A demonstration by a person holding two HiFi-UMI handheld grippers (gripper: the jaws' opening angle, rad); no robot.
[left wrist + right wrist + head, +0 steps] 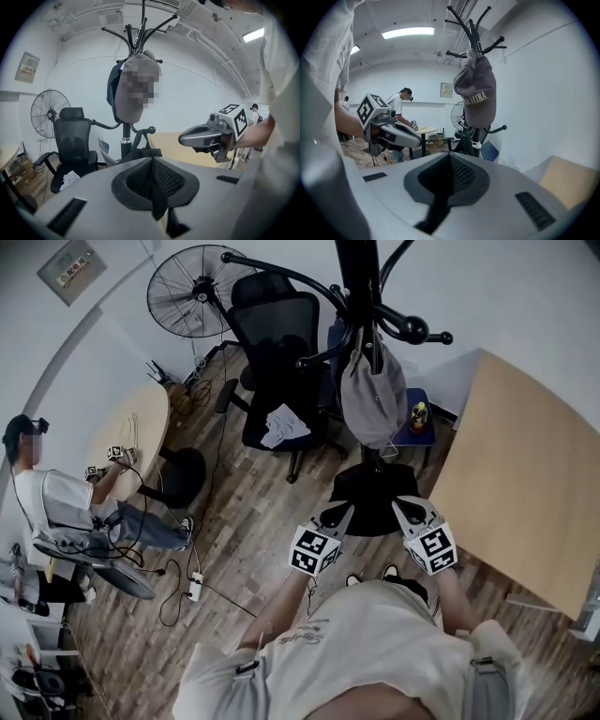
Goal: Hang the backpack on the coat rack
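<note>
Nearest the wearer, at 6 o'clock in the head view, the left gripper (339, 514) and the right gripper (406, 508) sit side by side with their noses aimed toward 12 o'clock. Each gripper view shows its mesh-faced jaws pressed together with nothing between them, and neither gripper touches the bag. Just past their tips lies the round black base (373, 498) of the black metal coat rack (357, 277), whose pole rises to curved, knob-ended arms. The grey fabric backpack (373, 395) hangs from the rack beside the pole, clear of the floor, at 12 o'clock from the grippers. Which strap or loop carries it cannot be made out. Beyond, at 11 o'clock, stands a black mesh office chair (277, 343) with a white cloth (285, 425) on its seat, and further off a black pedestal fan (192, 292). A pale wooden table (525, 474) fills 3 o'clock, and a seated person (56, 498) is well apart at 9 o'clock.

By this layout the hanging looks done, and the step in hand is standing off. The next move likely calls only for checking that the bag sits securely, with the grippers kept clear of it
</note>
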